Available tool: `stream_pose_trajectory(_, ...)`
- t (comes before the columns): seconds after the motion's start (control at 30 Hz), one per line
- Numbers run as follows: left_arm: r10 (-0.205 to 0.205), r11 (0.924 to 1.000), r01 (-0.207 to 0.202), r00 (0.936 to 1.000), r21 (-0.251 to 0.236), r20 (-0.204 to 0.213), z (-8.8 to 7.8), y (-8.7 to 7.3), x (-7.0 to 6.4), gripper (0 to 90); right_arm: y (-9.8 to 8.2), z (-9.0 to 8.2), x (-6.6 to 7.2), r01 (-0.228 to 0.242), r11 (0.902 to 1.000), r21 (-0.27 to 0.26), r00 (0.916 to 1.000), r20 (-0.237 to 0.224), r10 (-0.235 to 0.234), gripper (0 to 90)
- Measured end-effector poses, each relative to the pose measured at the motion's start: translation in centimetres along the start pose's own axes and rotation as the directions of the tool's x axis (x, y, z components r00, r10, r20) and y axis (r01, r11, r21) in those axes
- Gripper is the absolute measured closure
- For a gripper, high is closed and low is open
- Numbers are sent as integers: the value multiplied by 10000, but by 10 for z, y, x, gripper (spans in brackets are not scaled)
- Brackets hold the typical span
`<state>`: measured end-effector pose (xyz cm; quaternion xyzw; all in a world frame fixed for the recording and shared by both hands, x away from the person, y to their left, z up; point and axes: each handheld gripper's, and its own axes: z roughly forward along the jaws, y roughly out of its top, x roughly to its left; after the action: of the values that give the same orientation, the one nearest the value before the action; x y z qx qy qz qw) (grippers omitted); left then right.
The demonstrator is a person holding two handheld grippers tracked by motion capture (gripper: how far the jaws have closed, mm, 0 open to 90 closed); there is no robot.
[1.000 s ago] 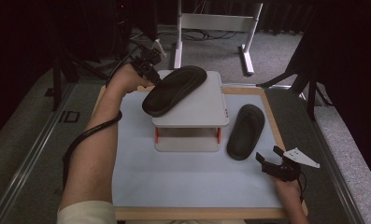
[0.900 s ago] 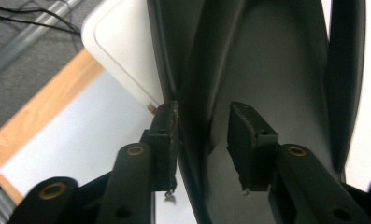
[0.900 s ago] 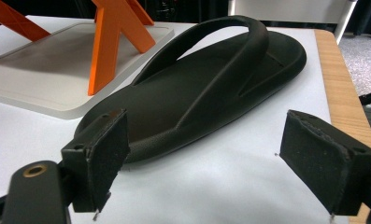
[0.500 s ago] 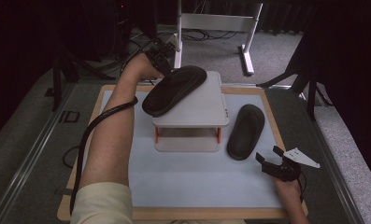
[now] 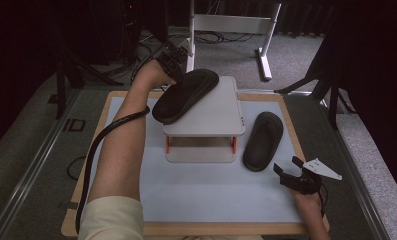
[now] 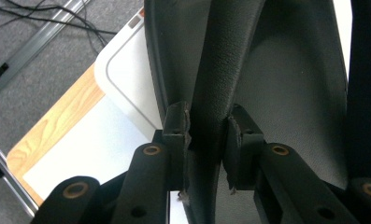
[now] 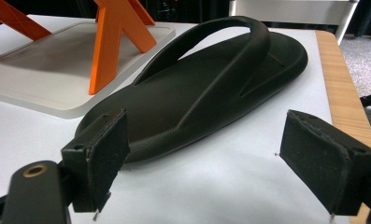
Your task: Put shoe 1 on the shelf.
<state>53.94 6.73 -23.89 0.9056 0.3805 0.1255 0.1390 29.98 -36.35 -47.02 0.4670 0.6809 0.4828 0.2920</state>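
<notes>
The left gripper point(image 6: 206, 140) has just been closed on the strap of the sandal point(image 5: 185, 95) on the stand point(image 5: 211, 117); lifting looks next. The right gripper point(image 7: 220, 158) is held open.

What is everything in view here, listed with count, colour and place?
Flip-flops: two, black. One on top of the stand, its strap between the left gripper's pads; one flat on the mat, right of the stand.
Stand: one, light grey top and base with orange legs, middle of the mat.
Mat: one, pale blue-white, on the board.
Board: one, wooden, under the mat.
Frame: one, white, on the grey carpet behind the table.
Left gripper: black, closed on the strap at the stand's far left.
Right gripper: black, open, near right of the mat.
</notes>
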Motion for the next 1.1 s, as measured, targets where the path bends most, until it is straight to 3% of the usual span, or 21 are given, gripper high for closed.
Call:
stream_pose_trajectory(0.3,-996,9949,994,9950,180,67,-9,-19,-2,759,0,1,1,79,10000,26,10000,32,-79,152)
stream_pose_trajectory(0.5,-1956,9796,1953,9807,475,19,-11,-26,-9,762,0,1,1,88,10000,42,9999,66,-88,152)
stream_pose_trajectory(0.57,-2293,9723,2280,9731,505,215,-12,-25,-13,763,0,1,1,103,9999,75,9999,77,-104,152)
stream_pose_trajectory(0.77,-2738,9615,2741,9617,202,-155,-13,-22,-16,774,0,1,1,110,9999,72,9999,104,-110,152)
stream_pose_trajectory(0.83,-2839,9584,2841,9588,292,-104,-10,-22,-16,774,0,1,1,95,9999,51,9999,89,-96,152)
stream_pose_trajectory(0.9,-2645,9631,2652,9642,468,-207,-7,-23,-19,771,0,1,1,76,10000,59,9999,72,-77,152)
stream_pose_trajectory(0.97,-2610,9640,2620,9649,449,-272,-7,-23,-21,761,0,2,1,103,9999,56,9999,71,-104,152)
stream_pose_trajectory(1.0,-2401,9687,2411,9705,589,-235,-8,-23,-23,761,0,2,1,112,9999,63,9999,68,-113,152)
stream_pose_trajectory(1.1,-2176,9743,2190,9756,535,-308,-11,-22,-25,623,0,2,2,152,9998,91,9998,93,-153,152)
